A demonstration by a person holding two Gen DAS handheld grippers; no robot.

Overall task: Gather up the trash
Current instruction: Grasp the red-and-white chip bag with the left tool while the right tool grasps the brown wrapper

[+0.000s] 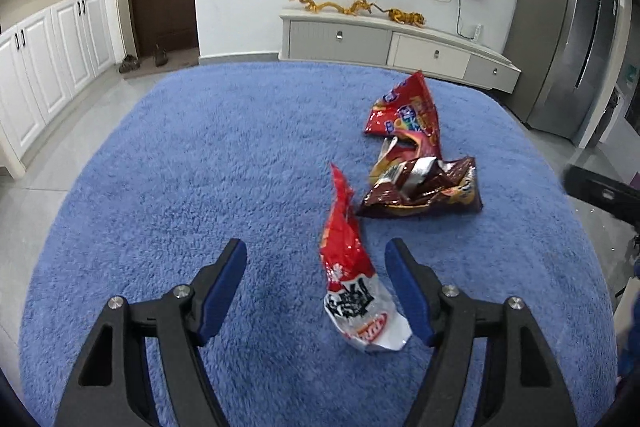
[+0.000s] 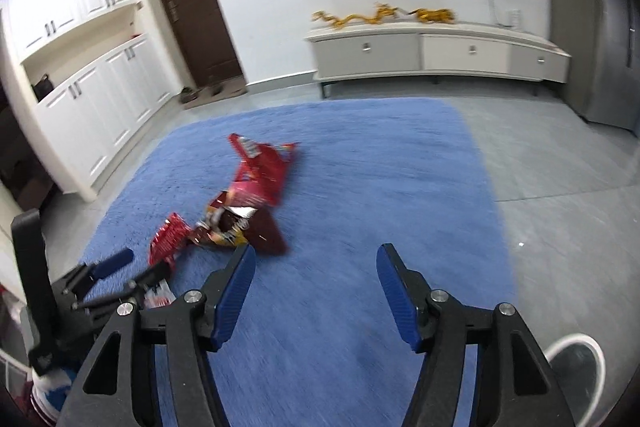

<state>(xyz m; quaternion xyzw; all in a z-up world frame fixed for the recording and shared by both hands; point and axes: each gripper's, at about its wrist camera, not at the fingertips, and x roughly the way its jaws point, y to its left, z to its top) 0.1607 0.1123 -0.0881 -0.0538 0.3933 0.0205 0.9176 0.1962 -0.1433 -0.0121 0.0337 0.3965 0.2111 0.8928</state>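
Three snack wrappers lie on the blue rug. A red and white wrapper stands crumpled between the fingers of my open left gripper, nearer the right finger, not pinched. A dark brown wrapper and a red wrapper lie beyond it. In the right wrist view my right gripper is open and empty above the rug, right of the brown wrapper, the red wrapper and the red and white wrapper. The left gripper shows there at the lower left.
A white TV cabinet with golden dragon figures stands at the far wall under a TV. White cupboards line the left. A grey fridge stands at right. A white-rimmed bin sits at the lower right, off the rug.
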